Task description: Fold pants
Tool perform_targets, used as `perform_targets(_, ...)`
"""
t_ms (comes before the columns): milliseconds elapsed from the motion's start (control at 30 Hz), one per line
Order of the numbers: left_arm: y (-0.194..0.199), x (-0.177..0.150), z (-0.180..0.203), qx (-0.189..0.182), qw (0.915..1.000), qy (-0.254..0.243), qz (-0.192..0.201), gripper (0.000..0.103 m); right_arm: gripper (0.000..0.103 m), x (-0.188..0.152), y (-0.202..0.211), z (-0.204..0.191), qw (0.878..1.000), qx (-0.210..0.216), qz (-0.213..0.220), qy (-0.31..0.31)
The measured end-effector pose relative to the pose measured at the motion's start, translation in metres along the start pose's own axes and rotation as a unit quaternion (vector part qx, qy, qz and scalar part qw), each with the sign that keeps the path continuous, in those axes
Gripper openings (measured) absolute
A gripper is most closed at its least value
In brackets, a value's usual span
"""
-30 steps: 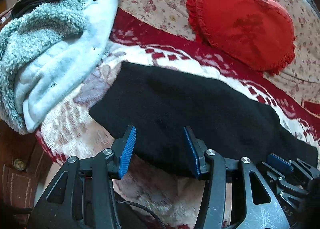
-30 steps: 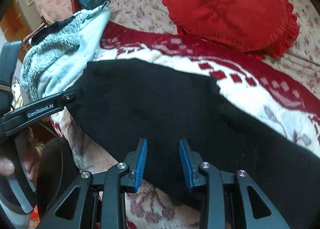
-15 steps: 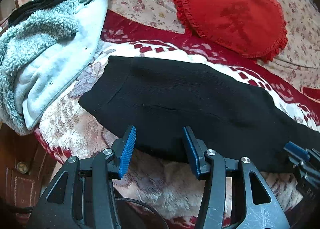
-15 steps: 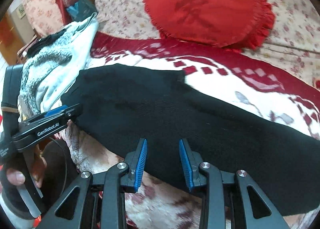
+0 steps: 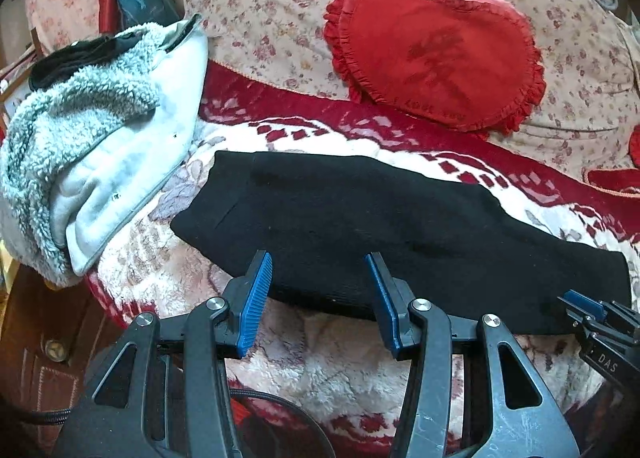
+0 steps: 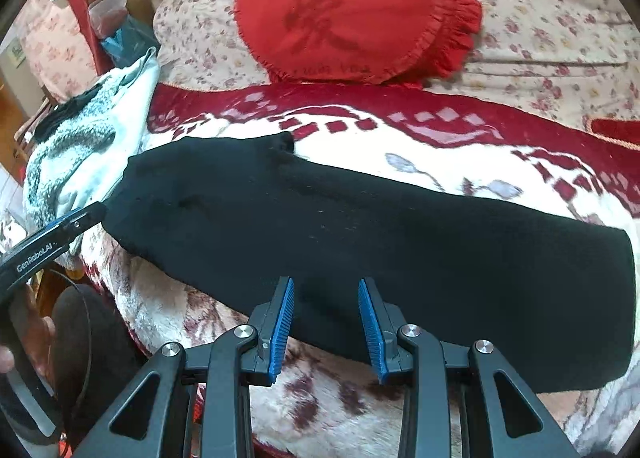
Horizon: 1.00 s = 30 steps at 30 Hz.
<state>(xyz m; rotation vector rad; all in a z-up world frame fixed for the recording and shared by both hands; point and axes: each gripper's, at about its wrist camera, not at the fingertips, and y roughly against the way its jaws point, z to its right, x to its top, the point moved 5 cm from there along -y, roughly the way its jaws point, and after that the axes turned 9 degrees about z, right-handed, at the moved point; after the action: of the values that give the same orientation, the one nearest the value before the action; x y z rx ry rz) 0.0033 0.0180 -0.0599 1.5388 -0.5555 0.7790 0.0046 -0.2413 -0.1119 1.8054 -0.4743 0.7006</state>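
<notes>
Black pants lie flat, folded lengthwise into a long strip, across a red and white fleece blanket; they also show in the right wrist view. My left gripper is open and empty at the pants' near edge, toward the waist end. My right gripper is open and empty at the near edge, toward the leg end. The right gripper's tips also show at the right edge of the left wrist view. The left gripper's tip shows at the left of the right wrist view.
A grey fleece jacket lies heaped left of the pants. A red heart-shaped cushion rests on a floral quilt behind. The bed's edge drops off at the near left, with wooden furniture below.
Both grippers have pulled back toward me and stayed open. The pants now lie farther from the cameras, with their whole length in view.
</notes>
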Motion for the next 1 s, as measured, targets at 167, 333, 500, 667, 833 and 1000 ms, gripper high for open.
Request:
perform_targets(167,0.003,0.002,0.011,-0.007,0.9999,-0.010,0.004,0.048,0.032,-0.005,0.003,0.012,1.000,-0.011,-0.006,-0.008)
perform_targets(333,0.004,0.005,0.029,-0.024,0.9995,-0.019,0.007,0.048,0.032,-0.013,0.010,0.026,1.000,-0.016,-0.005,-0.020)
perform_targets(500,0.003,0.004,0.056,-0.047,0.9981,-0.038,0.002,0.048,0.032,-0.020,0.026,0.050,0.999,-0.032,0.005,-0.041)
perform_targets(667,0.001,0.004,0.089,-0.076,0.9954,-0.057,-0.006,0.048,0.032,-0.027,0.042,0.077,0.997,-0.026,0.015,-0.076)
perform_targets(833,-0.003,0.002,0.127,-0.127,0.9892,-0.067,-0.029,0.048,0.034,-0.033,0.058,0.102,0.995,-0.063,0.019,-0.080)
perform_targets(1000,-0.010,-0.001,0.180,-0.198,0.9749,-0.080,-0.063,0.060,0.034,-0.049,0.081,0.141,0.988,-0.087,0.025,-0.126)
